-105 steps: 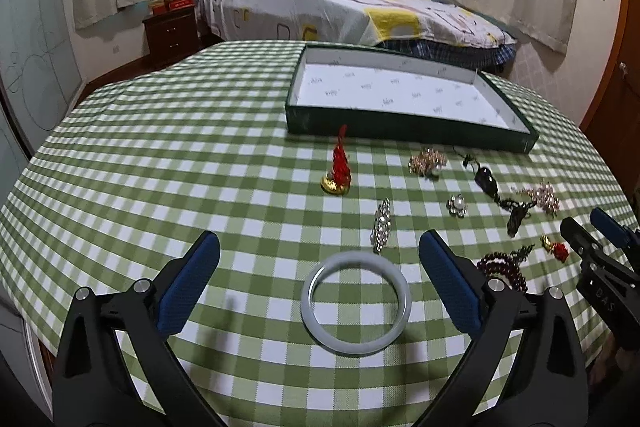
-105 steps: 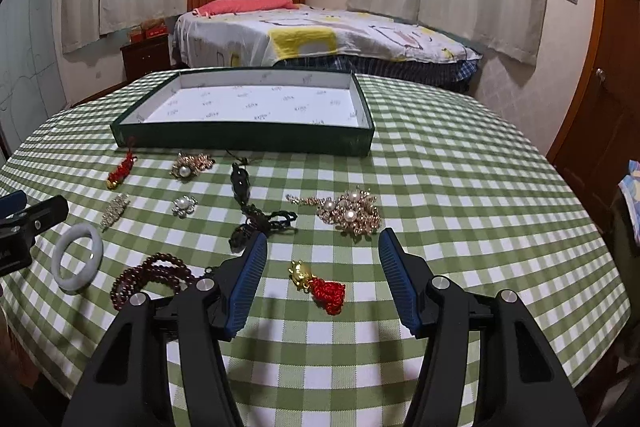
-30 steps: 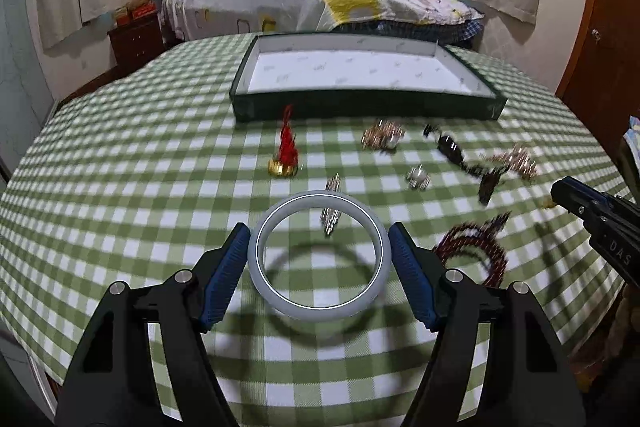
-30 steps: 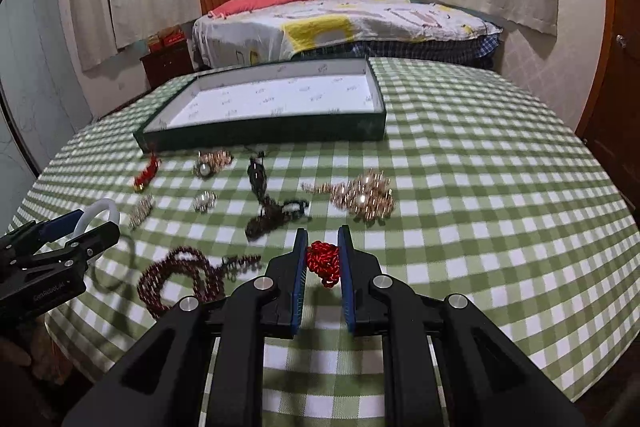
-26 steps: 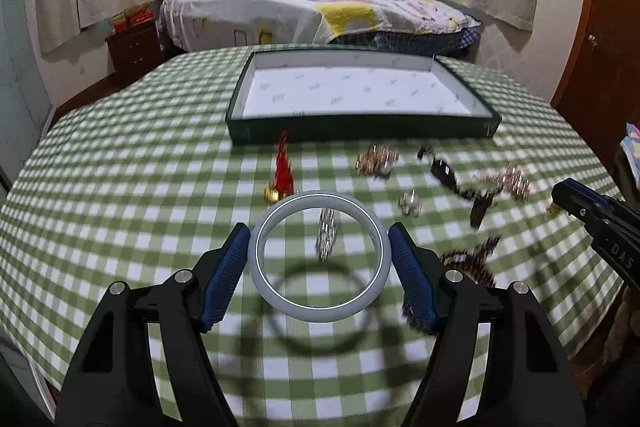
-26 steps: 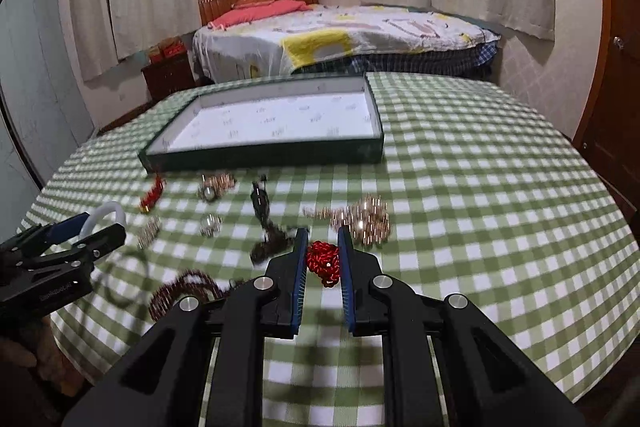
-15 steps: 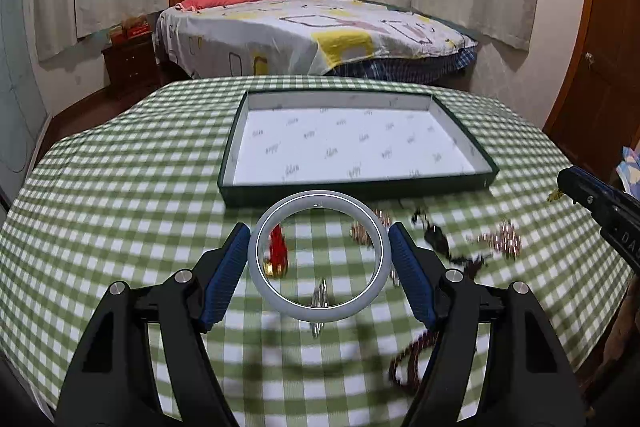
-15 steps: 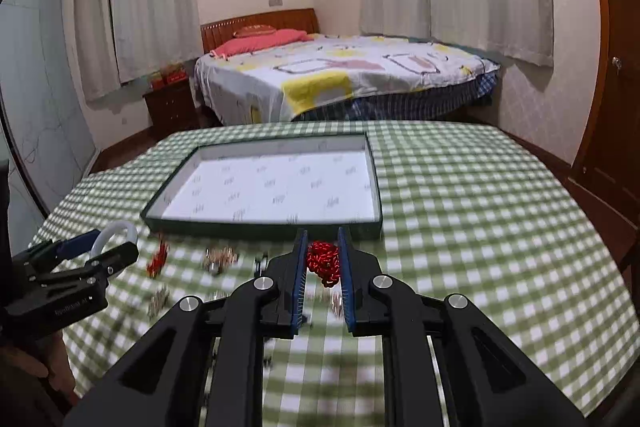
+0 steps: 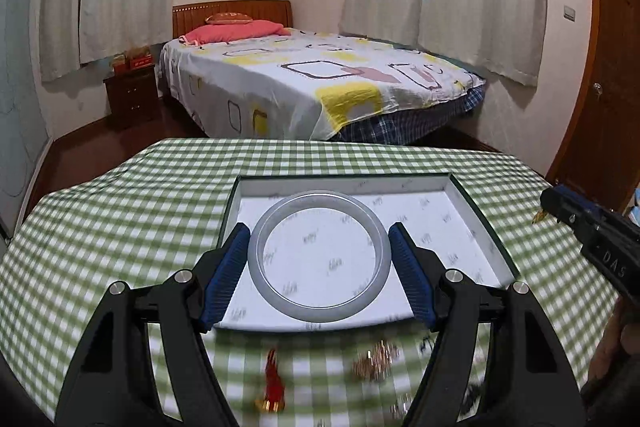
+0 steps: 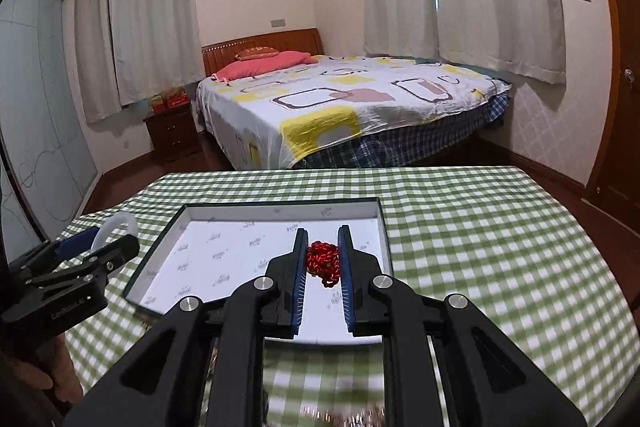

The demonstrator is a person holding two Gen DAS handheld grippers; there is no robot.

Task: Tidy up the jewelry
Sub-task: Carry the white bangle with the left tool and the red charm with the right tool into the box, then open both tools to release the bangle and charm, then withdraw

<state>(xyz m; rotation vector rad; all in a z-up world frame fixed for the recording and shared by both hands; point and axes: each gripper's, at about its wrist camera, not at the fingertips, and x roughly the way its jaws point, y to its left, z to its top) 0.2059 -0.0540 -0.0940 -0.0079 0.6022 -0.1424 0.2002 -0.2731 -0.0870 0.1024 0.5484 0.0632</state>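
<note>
My left gripper point(image 9: 319, 269) is shut on a pale grey-white bangle point(image 9: 260, 267), which hangs above the white-lined, dark green box point(image 9: 464, 193). Both blue pads point(image 9: 226, 273) press on the ring's outer edge. My right gripper point(image 10: 323, 261) is shut on a red knotted charm point(image 10: 322, 261), held over the right half of the same box point(image 10: 160, 243). The left gripper and its bangle point(image 10: 116, 223) show at the left edge of the right wrist view. In the left wrist view the right gripper's tip point(image 9: 576, 213) enters from the right with a gold bit at its end.
On the green checked tablecloth point(image 9: 120, 219) in front of the box lie a red and gold charm point(image 9: 272, 391), a gold brooch point(image 9: 376, 365) and other blurred pieces. A bed point(image 10: 340, 103) and a nightstand point(image 10: 172, 131) stand beyond the table. A wooden door point(image 9: 608, 87) is at the right.
Both grippers have risen and moved forward from over the loose jewelry to over the box, each carrying its piece. Neither grip has altered.
</note>
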